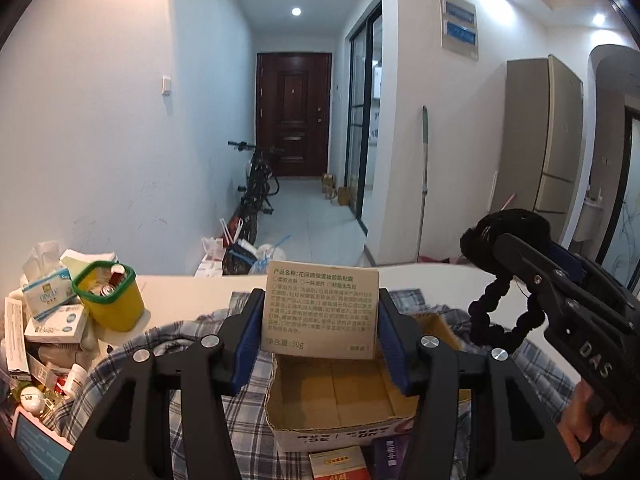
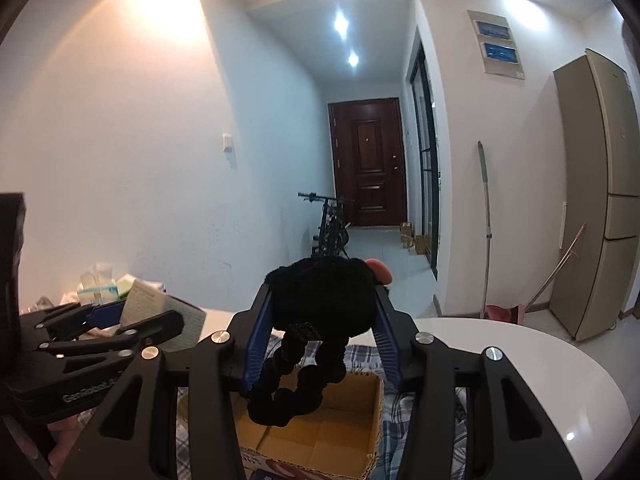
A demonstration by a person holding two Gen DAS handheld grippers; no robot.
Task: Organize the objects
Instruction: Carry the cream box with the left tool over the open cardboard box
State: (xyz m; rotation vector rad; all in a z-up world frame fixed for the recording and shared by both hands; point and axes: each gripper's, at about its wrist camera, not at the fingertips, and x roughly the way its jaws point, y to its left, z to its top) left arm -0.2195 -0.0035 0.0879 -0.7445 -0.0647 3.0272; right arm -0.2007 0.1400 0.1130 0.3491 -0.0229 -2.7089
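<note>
While the left tool [image 1: 320, 316] pinches a small printed box [image 1: 321, 312] squarely between its blue pads, the box stands upright above the open carton [image 1: 336, 396], its back label facing the camera. That carton sits on a plaid cloth [image 1: 200, 408] spread over the white tabletop [image 1: 188, 292], just below and beyond the fingertips. To the right, the right tool [image 2: 324, 312] is closed on a black fuzzy headband [image 2: 320, 300]: the furry top is wedged between the pads and the twisted loop hangs down over the same carton [image 2: 344, 412]. Seen from the right wrist, the left tool [image 2: 116, 320] and its box [image 2: 160, 312] are off to the left, near but apart from the headband. A yellow bin [image 1: 110, 300] and tissue packs [image 1: 48, 292] crowd the tabletop's left end.
</note>
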